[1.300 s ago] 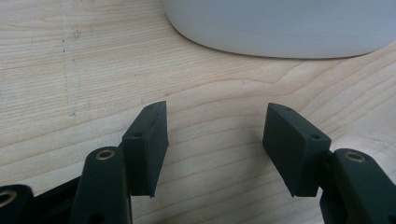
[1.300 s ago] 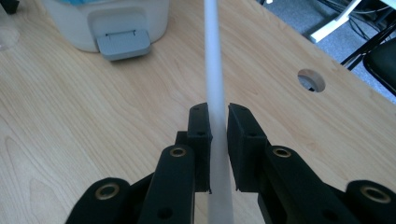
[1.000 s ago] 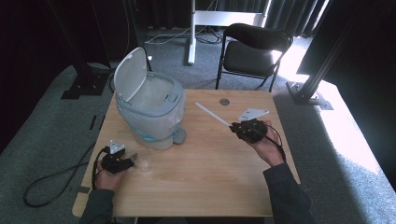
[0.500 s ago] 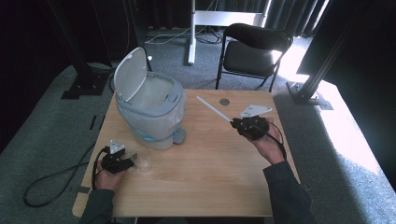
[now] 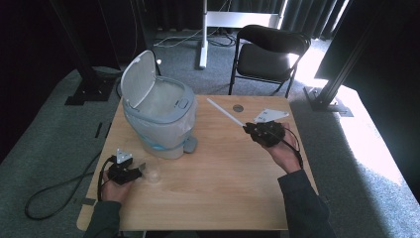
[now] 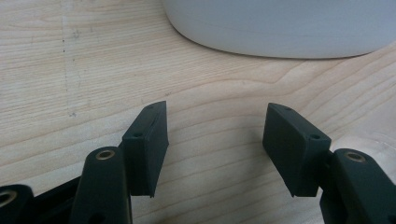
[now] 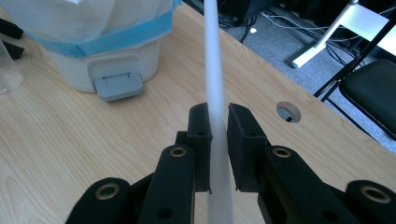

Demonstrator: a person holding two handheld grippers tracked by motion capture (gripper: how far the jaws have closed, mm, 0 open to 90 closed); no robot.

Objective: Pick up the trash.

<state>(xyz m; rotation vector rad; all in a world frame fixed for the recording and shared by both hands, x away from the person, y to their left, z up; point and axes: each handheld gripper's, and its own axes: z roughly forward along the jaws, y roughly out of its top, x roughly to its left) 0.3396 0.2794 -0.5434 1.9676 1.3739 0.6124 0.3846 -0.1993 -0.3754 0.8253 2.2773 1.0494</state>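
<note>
Above the table's (image 5: 223,198) right half, the right gripper (image 7: 218,116) clamps a white straw (image 7: 214,56) aimed toward the open bin (image 5: 158,119); keeping it firmly pinched should prevent slipping. The left gripper (image 6: 215,140) rests unclenched, empty.

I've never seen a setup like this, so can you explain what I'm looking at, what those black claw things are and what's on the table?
A person sits at a wooden table and holds a hand-operated two-jaw gripper in each hand. One picture comes from a camera above the table; the other two come from cameras riding on the grippers, looking along their black jaws. On the table stands a small white bin with its lid raised and a liner inside; a clear cup sits near it. The left gripper rests low over the wood, jaws open and empty. The right gripper is shut on a long white straw pointing toward the bin.
</note>
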